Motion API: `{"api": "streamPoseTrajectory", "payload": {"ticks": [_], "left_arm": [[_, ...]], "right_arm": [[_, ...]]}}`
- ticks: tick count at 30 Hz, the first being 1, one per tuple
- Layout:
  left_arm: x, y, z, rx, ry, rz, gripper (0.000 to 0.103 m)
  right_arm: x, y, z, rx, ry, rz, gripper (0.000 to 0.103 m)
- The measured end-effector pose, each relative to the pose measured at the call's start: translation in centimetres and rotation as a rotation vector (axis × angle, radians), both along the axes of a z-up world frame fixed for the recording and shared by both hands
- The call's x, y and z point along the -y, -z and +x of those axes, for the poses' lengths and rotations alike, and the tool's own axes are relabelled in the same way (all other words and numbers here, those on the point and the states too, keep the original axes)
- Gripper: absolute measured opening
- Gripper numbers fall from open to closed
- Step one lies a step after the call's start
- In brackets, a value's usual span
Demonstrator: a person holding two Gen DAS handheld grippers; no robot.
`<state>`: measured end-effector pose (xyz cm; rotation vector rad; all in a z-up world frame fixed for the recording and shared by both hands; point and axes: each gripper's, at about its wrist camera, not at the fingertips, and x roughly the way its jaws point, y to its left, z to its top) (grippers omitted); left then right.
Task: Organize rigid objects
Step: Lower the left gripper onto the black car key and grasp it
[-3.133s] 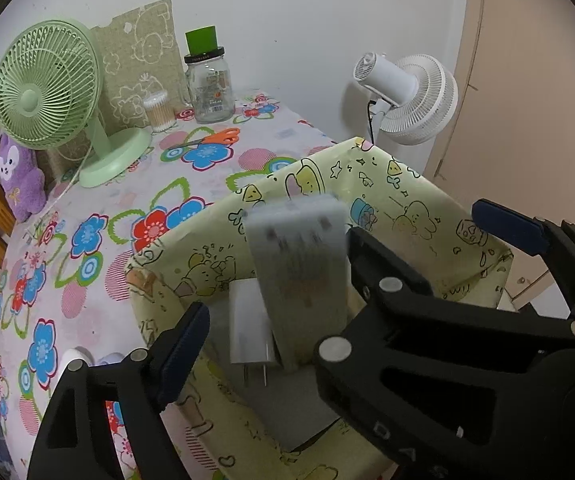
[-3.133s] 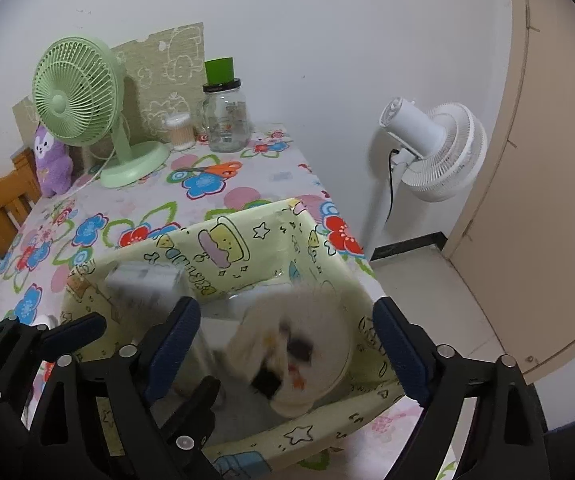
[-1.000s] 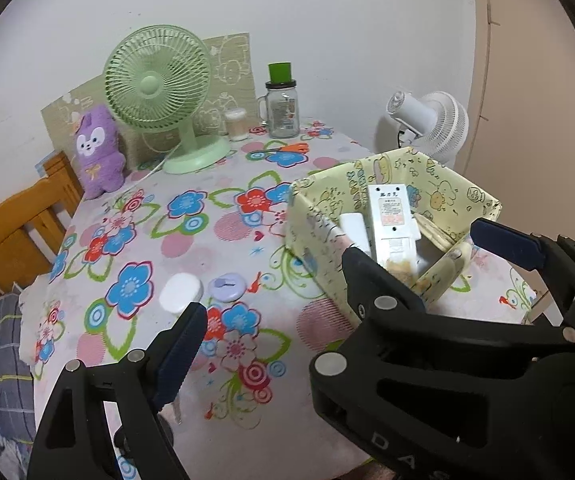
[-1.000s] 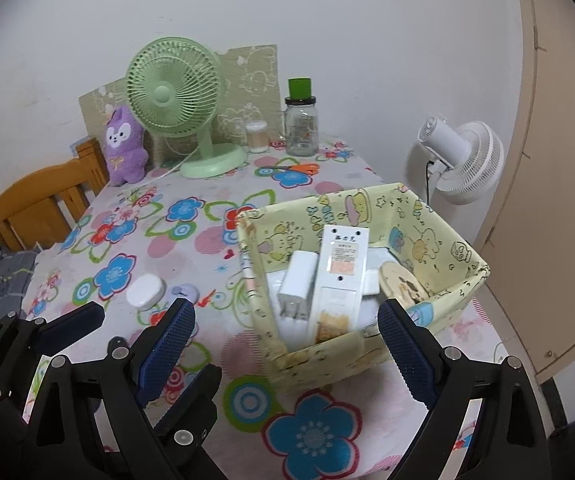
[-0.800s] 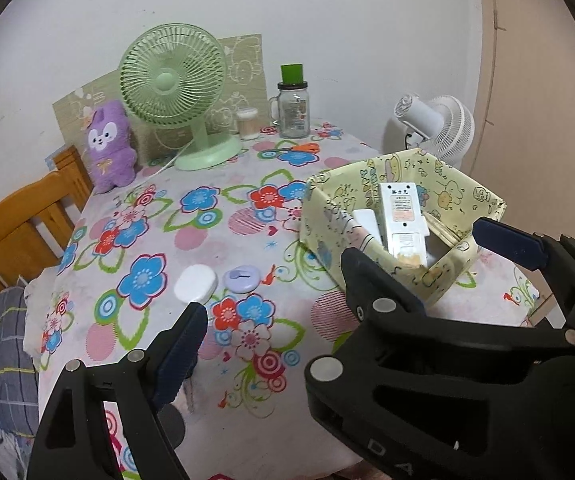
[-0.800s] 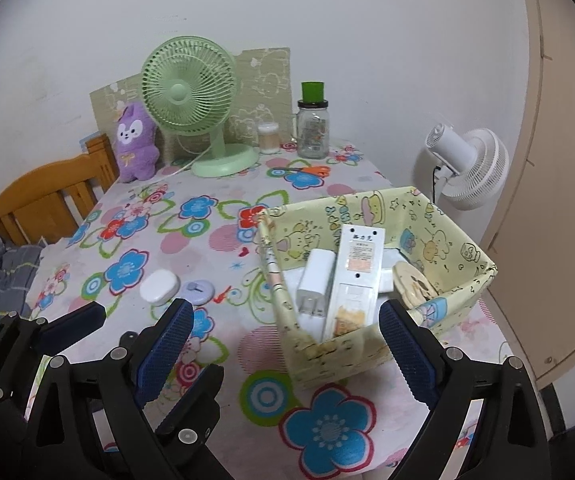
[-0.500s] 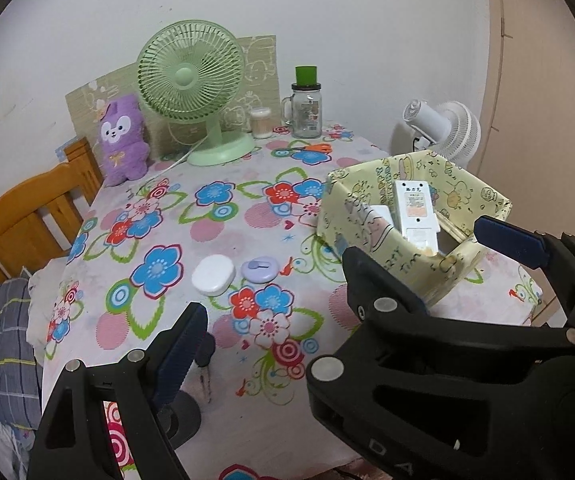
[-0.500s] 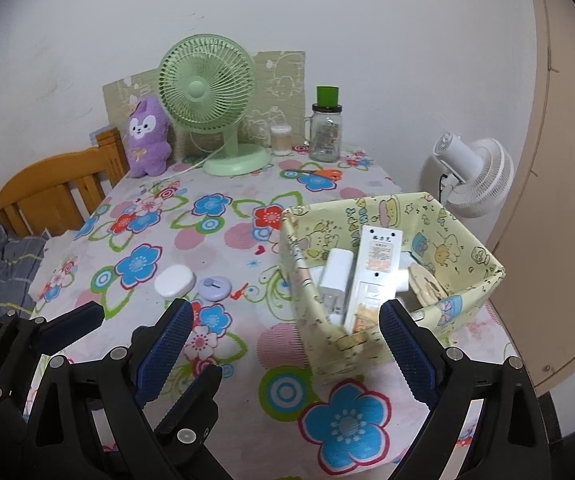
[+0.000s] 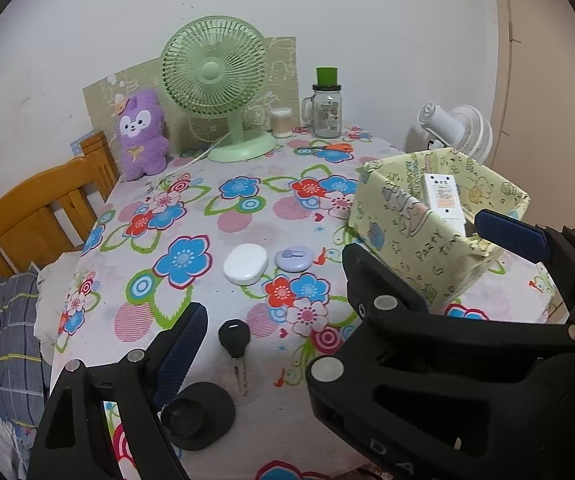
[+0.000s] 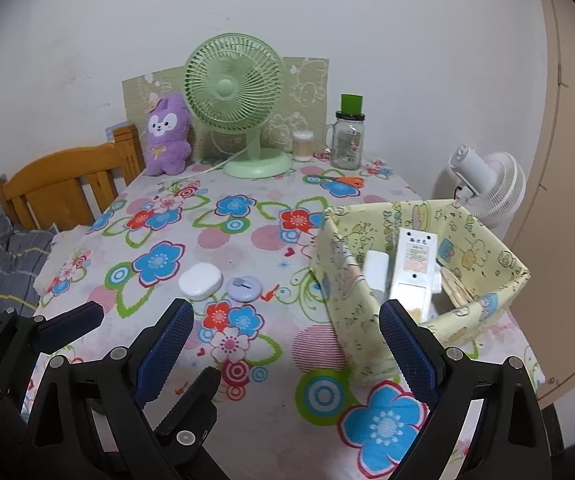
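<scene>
A yellow cartoon-print fabric box [image 9: 427, 240] [image 10: 351, 312] stands at the table's right side. In it lie a white power strip [image 9: 441, 196] [image 10: 413, 268] and a white charger [image 10: 376, 266]. On the flowered tablecloth lie a white oval case [image 9: 245, 263] [image 10: 200, 281], a lilac round disc [image 9: 293, 258] [image 10: 244, 289], a black key [image 9: 234, 344] and a black round stand [image 9: 195, 416]. My left gripper [image 9: 347, 276] is open and empty, above the table's near edge. My right gripper [image 10: 283, 344] is open and empty, in front of the box.
At the back stand a green desk fan [image 9: 217, 84] [image 10: 235, 96], a purple plush [image 9: 141, 136], a glass jar with green lid [image 9: 326, 108], a cotton-swab tub [image 9: 281, 122] and orange scissors [image 9: 333, 147]. A wooden chair [image 9: 35, 216] is left; a white fan [image 10: 487, 184] right.
Both grippers have pulled back from the box toward the table's near edge. The power strip and the other items stay in the box. The key and black stand have come into view.
</scene>
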<state>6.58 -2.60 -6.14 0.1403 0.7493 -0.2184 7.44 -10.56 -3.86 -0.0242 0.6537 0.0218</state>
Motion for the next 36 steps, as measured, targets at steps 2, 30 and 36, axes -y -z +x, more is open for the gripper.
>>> {"api": "streamPoseTrajectory", "payload": {"ticks": [2, 30, 36], "left_arm": [[-0.4, 0.3, 0.1, -0.003, -0.008, 0.001, 0.088], [-5.2, 5.6, 4.4, -0.105, -0.143, -0.015, 0.088], [-5.1, 6.6, 5.4, -0.144, -0.146, -0.018, 0.082]], "right_arm": [[-0.4, 0.2, 0.2, -0.001, -0.007, -0.003, 0.096], [-3.5, 5.3, 4.7, -0.047, -0.043, -0.012, 0.088], [-3.4, 6.3, 5.7, -0.074, -0.039, -0.012, 0.087]]}}
